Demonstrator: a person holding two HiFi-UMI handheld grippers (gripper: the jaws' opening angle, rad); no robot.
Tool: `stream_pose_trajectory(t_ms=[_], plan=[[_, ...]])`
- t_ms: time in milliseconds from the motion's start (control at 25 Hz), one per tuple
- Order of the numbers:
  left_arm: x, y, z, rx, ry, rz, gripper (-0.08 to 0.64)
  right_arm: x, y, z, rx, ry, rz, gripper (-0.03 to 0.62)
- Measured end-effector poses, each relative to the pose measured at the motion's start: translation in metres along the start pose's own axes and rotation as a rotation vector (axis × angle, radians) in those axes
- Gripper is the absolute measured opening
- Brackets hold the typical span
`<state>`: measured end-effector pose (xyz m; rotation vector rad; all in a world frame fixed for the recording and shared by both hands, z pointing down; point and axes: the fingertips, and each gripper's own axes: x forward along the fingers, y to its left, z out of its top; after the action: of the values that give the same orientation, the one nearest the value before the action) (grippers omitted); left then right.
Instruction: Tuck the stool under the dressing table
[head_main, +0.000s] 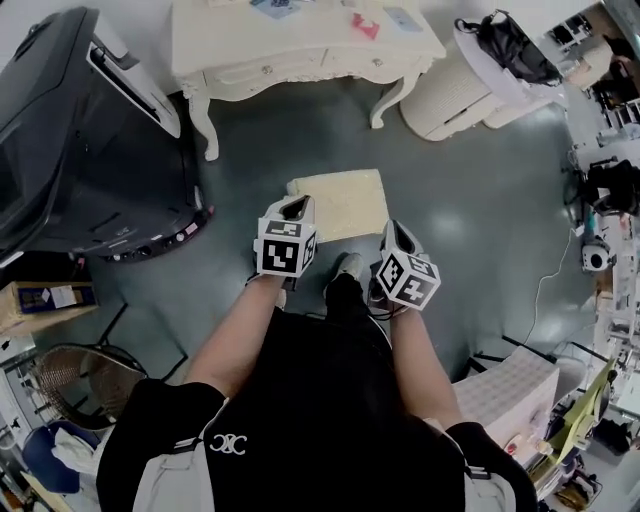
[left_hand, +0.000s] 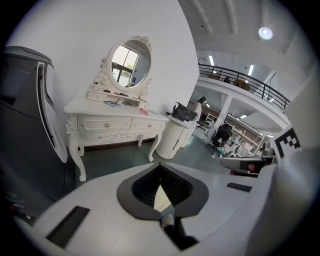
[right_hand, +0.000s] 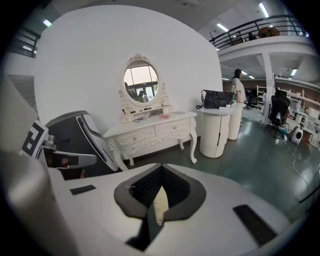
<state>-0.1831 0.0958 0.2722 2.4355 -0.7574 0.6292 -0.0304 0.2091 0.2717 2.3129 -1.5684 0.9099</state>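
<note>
The cream dressing table (head_main: 300, 45) stands against the far wall, with an oval mirror (left_hand: 129, 62) on top. The stool (head_main: 345, 200), with a square cream cushion, sits on the grey floor well in front of the table. My left gripper (head_main: 297, 204) is shut and empty, its tip over the stool's near left corner. My right gripper (head_main: 393, 229) is shut and empty too, just off the near right corner. Whether either touches the stool I cannot tell. In each gripper view only a cream sliver of the stool (left_hand: 160, 197) (right_hand: 160, 205) shows behind the closed jaws, with the dressing table (right_hand: 150, 131) beyond.
A big black machine (head_main: 80, 130) stands left of the table. A white ribbed round cabinet (head_main: 450, 95) with a black bag (head_main: 515, 45) on it stands to the right. My shoe (head_main: 350, 268) is behind the stool. A cardboard box (head_main: 45, 300) and a wire basket (head_main: 75, 375) are at near left.
</note>
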Motion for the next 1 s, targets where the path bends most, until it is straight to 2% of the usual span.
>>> stream_pose_trajectory(t_ms=[240,440,560,720,840,960,1000], plan=[[0.058,0.005,-0.004,-0.062,0.074,0.109,0.000,0.077,-0.049,0.004,-0.070,0.090,0.117,0.009],[0.123,-0.015,-0.027,-0.240,0.160,0.098,0.000,0.135,-0.110,-0.007,-0.150,0.226,0.197,0.009],[0.153,-0.024,-0.056,-0.269,0.239,0.138,0.000,0.165,-0.142,-0.032,-0.169,0.340,0.245,0.009],[0.174,-0.018,-0.106,-0.245,0.363,0.223,0.000,0.201,-0.171,-0.065,-0.181,0.472,0.297,0.009],[0.188,0.004,-0.141,-0.261,0.418,0.267,0.000,0.232,-0.184,-0.085,-0.178,0.508,0.337,0.009],[0.206,0.027,-0.179,-0.306,0.446,0.258,0.000,0.260,-0.196,-0.109,-0.167,0.531,0.376,0.009],[0.214,0.033,-0.192,-0.325,0.455,0.240,0.051,0.269,-0.201,-0.117,-0.158,0.536,0.388,0.009]])
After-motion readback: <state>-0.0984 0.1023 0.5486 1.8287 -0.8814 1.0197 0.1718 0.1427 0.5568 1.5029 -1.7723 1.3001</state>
